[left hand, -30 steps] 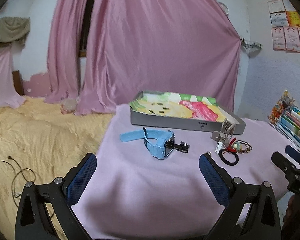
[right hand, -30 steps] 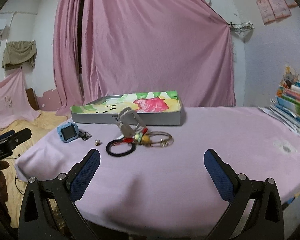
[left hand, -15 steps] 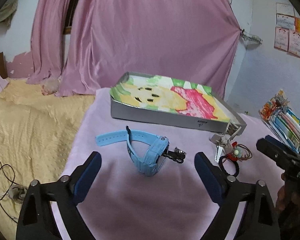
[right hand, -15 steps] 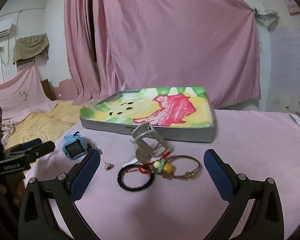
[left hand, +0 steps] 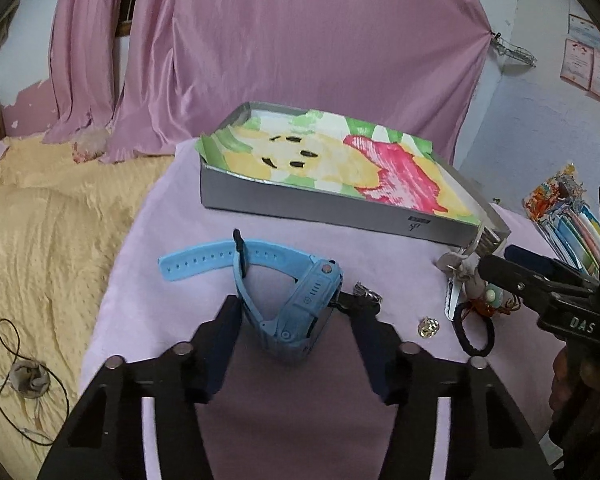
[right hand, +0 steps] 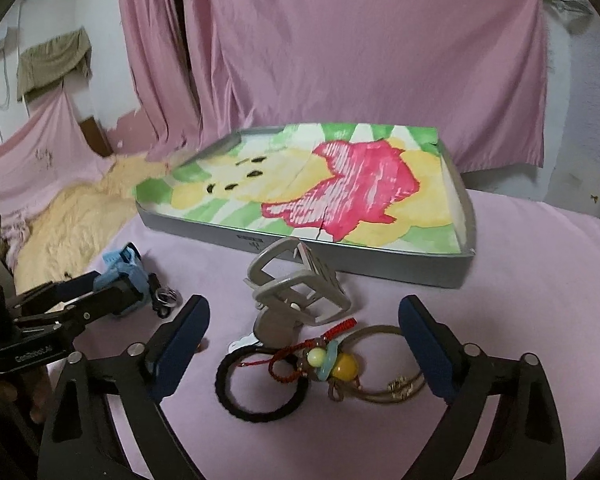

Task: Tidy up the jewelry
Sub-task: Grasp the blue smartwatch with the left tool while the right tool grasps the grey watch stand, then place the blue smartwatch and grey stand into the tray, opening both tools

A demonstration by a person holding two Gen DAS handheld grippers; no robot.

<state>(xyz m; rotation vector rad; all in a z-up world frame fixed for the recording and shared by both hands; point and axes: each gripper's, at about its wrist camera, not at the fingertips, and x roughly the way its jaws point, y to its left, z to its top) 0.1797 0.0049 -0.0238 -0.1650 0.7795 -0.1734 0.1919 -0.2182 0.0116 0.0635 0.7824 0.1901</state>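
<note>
A light blue watch [left hand: 296,304] lies on the pink tablecloth; it also shows in the right wrist view [right hand: 124,270]. My left gripper [left hand: 300,328] is open, its jaws on either side of the watch body. My right gripper [right hand: 304,332] is open over a pile: a grey hair claw clip [right hand: 296,292], a black hair tie [right hand: 260,386], a red-corded bead charm [right hand: 332,364] and a gold bangle [right hand: 388,384]. A small gold earring [left hand: 429,326] lies between watch and pile. A grey tray [left hand: 300,210] with a flower-painted liner stands behind.
A black clip with small rings [right hand: 164,296] lies beside the watch. A yellow blanket [left hand: 40,240] covers the bed left of the table. Books and papers [left hand: 568,216] are stacked at the right. Pink curtains [left hand: 300,40] hang behind.
Both grippers have moved forward and down. The left jaws have narrowed around the watch. The right gripper now straddles the hair tie and bangle pile.
</note>
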